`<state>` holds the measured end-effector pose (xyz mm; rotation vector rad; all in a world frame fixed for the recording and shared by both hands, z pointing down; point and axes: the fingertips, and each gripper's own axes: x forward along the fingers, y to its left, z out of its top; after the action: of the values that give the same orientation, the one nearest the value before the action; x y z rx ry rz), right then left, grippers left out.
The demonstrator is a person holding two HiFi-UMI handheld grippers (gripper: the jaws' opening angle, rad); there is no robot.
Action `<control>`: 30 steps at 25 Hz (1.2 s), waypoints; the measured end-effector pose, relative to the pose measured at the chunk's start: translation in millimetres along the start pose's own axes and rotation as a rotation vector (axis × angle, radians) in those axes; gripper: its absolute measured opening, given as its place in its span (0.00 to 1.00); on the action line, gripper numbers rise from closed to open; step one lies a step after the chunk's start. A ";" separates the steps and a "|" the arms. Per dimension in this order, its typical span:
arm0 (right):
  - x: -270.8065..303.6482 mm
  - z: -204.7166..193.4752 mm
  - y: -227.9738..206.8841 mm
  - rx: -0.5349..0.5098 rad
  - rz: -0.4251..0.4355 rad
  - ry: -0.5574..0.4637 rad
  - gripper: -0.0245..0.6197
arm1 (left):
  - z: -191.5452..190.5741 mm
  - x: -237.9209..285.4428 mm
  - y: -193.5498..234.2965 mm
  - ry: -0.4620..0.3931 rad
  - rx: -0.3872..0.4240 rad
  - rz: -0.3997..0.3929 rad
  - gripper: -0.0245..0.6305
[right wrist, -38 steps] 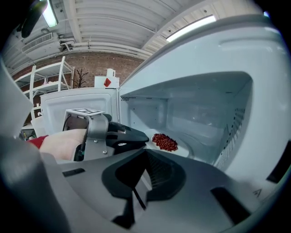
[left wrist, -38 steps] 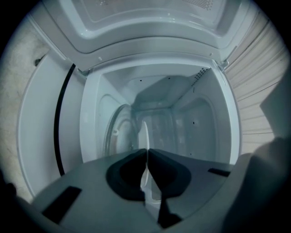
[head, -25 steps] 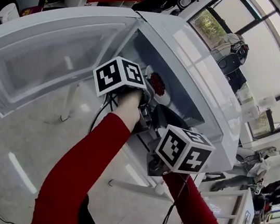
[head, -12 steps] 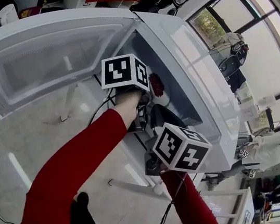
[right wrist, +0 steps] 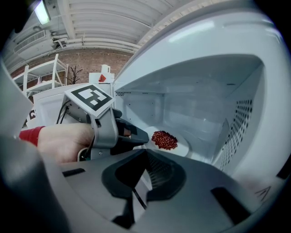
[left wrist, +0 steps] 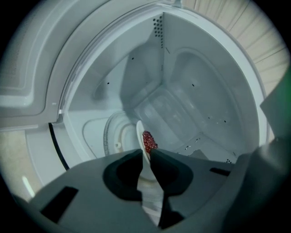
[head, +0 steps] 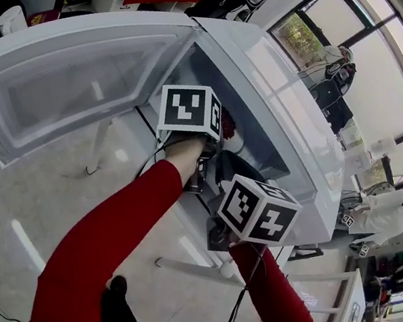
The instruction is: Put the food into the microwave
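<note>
Head view: a white microwave (head: 287, 128) has its door (head: 60, 80) swung wide open, and two arms in red sleeves (head: 109, 247) reach toward its mouth. The left claw (right wrist: 138, 135) is inside the microwave's cavity, its jaws clamped on the near rim of a white plate (right wrist: 181, 146). The food (right wrist: 164, 139), a mound of small red pieces, sits on that plate, deep within the cavity. Whether the plate touches the microwave's floor cannot be told. The right claw (right wrist: 145, 152) hangs just outside the microwave's opening, jaws pressed together with nothing between them.
</note>
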<state>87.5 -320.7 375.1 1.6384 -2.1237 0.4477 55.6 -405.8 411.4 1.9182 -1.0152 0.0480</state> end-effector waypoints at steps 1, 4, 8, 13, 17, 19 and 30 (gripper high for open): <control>0.2 -0.5 0.1 0.001 0.002 0.001 0.06 | 0.1 0.6 -0.5 0.005 0.021 0.011 0.13; 0.2 -1.7 0.7 0.004 0.006 0.005 0.06 | 1.2 1.9 -0.5 0.013 0.065 0.037 0.13; 0.4 -1.4 2.8 0.009 0.013 0.005 0.06 | 1.3 1.9 2.3 0.016 0.104 0.067 0.14; 0.8 0.6 4.0 0.006 0.017 0.000 0.06 | 0.2 7.5 2.6 0.026 0.168 0.086 0.15; 0.3 -0.5 4.4 0.008 0.023 0.003 0.06 | 3.1 7.7 -0.5 0.009 0.199 0.099 0.16; 0.9 -2.0 5.4 0.009 0.026 0.007 0.06 | 4.2 8.0 0.7 0.009 0.223 0.114 0.17; 4.2 -5.6 5.6 0.024 0.039 0.015 0.06 | 10.6 8.4 8.2 -0.009 0.347 0.179 0.19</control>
<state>82.0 -320.0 382.1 1.6043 -2.1500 0.4972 51.9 -420.8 414.7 2.1306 -1.2460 0.3378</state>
